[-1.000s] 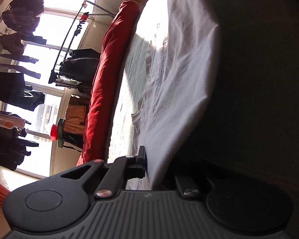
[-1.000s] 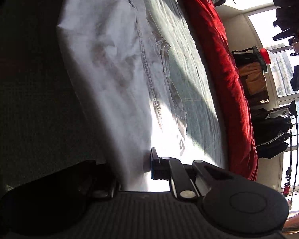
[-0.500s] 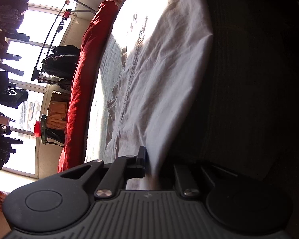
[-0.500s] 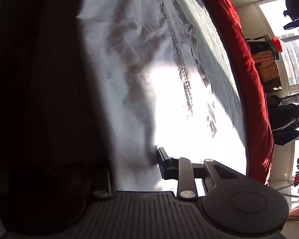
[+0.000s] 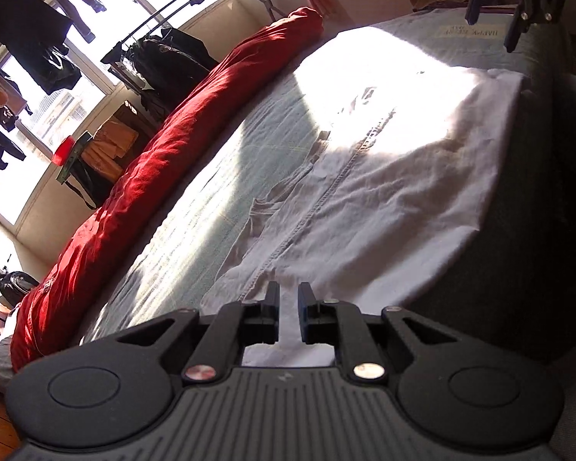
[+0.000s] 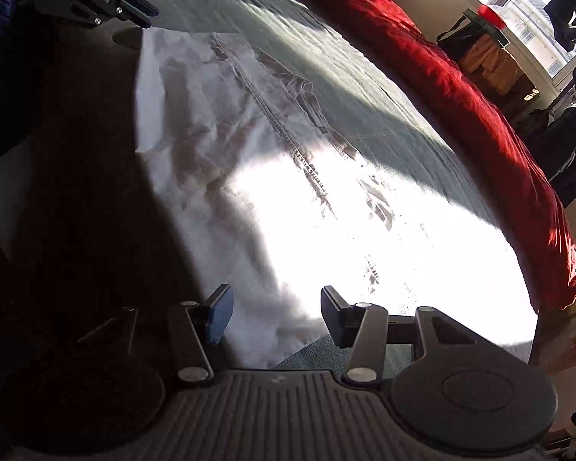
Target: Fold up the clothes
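Sunlight falls in a bright patch across a pale garment spread flat on a bed, its stitched seam running down the middle and one edge lying along the bed's shadowed near side. The left gripper sits low over one end of the cloth, its jaws a narrow gap apart with fabric showing between them and nothing pinched. The right gripper hangs over the opposite end, jaws spread wide and holding nothing. A rolled red duvet lies along the far side of the bed. Dark clothes hang on a drying rack beside the bright window.
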`<state>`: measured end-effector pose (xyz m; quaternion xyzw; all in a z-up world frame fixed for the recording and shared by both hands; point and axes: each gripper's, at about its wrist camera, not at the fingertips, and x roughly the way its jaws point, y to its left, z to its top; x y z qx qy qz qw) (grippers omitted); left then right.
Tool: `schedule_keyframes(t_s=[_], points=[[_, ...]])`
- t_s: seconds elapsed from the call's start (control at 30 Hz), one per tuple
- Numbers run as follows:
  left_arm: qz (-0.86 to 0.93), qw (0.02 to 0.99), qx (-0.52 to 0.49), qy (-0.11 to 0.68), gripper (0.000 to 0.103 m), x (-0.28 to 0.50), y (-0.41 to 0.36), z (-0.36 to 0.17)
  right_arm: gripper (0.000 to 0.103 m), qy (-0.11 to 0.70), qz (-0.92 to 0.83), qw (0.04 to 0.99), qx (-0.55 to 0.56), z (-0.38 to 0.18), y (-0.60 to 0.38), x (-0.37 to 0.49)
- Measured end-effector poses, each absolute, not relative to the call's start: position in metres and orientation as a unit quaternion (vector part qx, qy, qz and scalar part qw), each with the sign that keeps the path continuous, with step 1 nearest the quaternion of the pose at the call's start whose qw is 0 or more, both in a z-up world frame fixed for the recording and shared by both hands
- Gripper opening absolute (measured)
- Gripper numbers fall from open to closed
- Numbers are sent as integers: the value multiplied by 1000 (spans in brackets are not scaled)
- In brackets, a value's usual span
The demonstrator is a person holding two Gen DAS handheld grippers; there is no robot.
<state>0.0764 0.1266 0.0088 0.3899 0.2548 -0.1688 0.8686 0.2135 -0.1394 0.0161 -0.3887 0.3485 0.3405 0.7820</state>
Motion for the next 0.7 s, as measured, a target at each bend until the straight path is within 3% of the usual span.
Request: schedule_keyframes(t_s=[0.17,0.23,0.43,0.5,0.6,0.7], points=[[-167,886,368,227,20,84,113,14,60,327,346,810,-343,20,-133,236],[-167,890,341,253,26,90,114,0,60,331,346,819,-315,6,-129,253],[-163,892,248,342,28,105,123,-51,60,384,331,834,-219,-52,-135,267],[-152,893,210,367,29,103,137,-66,65,386,319,836,-222,-65,-141,261],[-143,903,156,373,33,95,153,-66,73,377,306,854,-189,-75,-158,250],[-133,906,154,370,35,94,152,-51,74,373,296,862,-173,-74,-166,243]])
